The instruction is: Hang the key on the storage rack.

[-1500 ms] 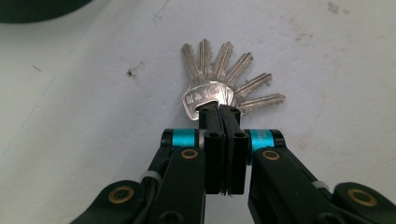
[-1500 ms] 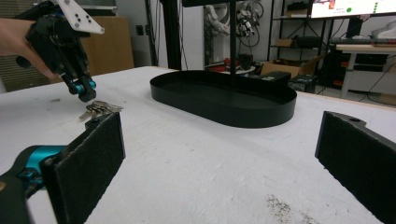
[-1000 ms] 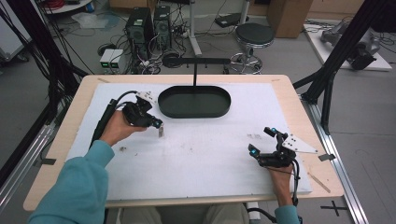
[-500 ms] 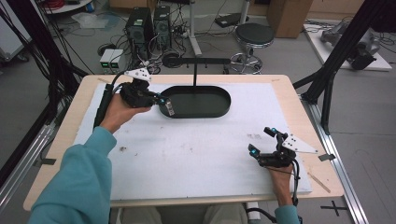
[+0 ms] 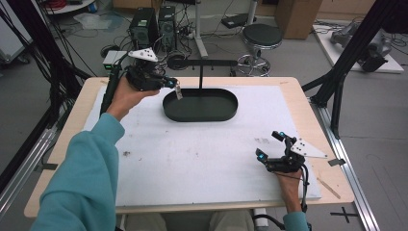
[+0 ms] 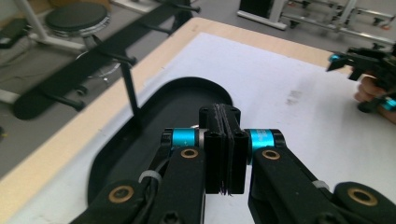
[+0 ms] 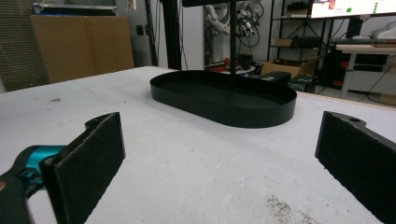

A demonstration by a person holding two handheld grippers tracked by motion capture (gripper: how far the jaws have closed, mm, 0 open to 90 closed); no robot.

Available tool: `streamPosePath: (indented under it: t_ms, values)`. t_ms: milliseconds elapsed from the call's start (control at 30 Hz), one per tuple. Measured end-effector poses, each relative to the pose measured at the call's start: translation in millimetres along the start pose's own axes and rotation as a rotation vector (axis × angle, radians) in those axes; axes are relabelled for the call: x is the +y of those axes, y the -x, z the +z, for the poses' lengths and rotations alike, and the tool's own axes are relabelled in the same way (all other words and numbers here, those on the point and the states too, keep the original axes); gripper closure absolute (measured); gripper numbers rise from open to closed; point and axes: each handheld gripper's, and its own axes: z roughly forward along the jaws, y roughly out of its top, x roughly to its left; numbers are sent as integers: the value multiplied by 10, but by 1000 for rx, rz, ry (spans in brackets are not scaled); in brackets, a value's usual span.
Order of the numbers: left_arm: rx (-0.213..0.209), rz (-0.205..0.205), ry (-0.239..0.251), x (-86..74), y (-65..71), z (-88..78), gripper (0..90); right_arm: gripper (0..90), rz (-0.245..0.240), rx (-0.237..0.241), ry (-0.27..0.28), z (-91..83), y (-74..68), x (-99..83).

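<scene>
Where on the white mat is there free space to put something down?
The widest bare patch lies between the black oval tray and the table's near edge, left of the right tool. It is crowded only at the tray's left end, where the left tool dangles a small tag.

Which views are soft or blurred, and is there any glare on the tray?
High view: soft overall, the small item hanging from the left gripper too blurred to identify. Left gripper view: shut jaws sharp, floor and stool behind blurred. Right gripper view: near pads soft, black tray fairly crisp, matte, no glare; bright monitor top right looks blown out.
</scene>
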Motion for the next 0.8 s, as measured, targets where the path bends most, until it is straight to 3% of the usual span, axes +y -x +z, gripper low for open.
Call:
streamPosePath:
  t_ms: [400, 567, 800]
  values:
    - [93, 18, 23, 307, -145, 42, 884, 6, 2, -1, 0, 0, -1, 1]
    - [129, -6, 35, 318, -200, 94, 884, 6, 3, 0, 0, 0, -2, 1]
    - [184, -51, 9, 266, -280, 195, 884, 6, 6, -1, -1, -2, -3, 0]
